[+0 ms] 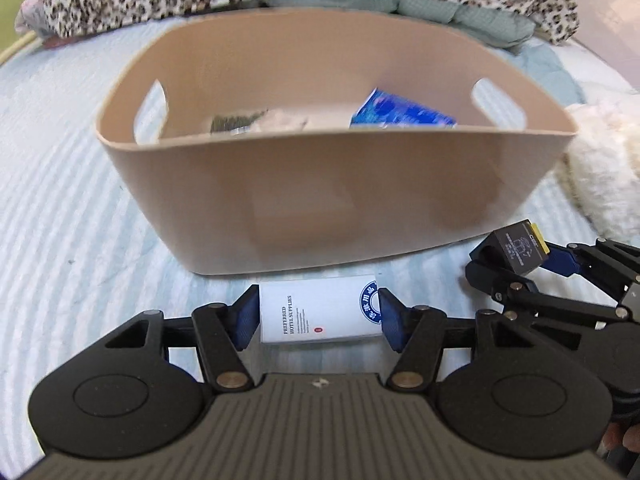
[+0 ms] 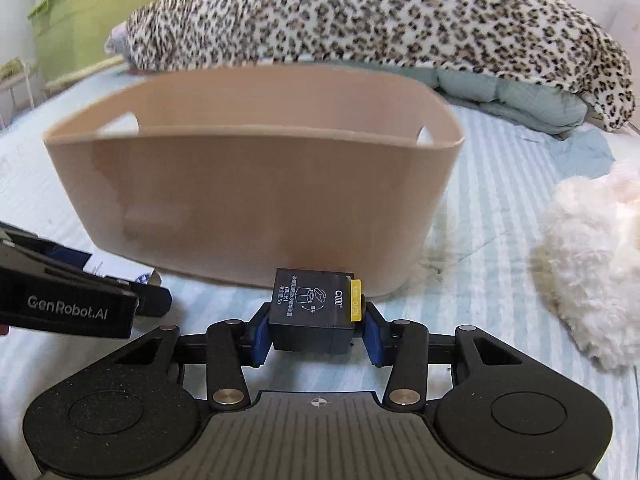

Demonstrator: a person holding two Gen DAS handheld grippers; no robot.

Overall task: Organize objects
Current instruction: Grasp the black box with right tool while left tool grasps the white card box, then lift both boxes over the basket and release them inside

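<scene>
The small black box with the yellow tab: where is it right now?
The small black box with the yellow tab sits clamped in the right hand-held gripper, just before the beige plastic basket, right of the left hand-held gripper.

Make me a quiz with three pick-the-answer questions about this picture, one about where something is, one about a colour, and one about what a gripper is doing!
1. Where is the shiny blue packet?
A. Inside the beige plastic basket
B. On the leopard-print blanket
C. In the left gripper

2. What colour is the tab on the small black box?
A. Red
B. Yellow
C. Green

3. What is the right gripper doing?
A. Hanging open with nothing
B. Holding the fluffy white fabric
C. Holding the small black box

Answers: 1 A, the packet shows above the basket's near rim, inside. 2 B, a yellow strip sits on the box's right edge. 3 C, both blue pads flank the box.
</scene>
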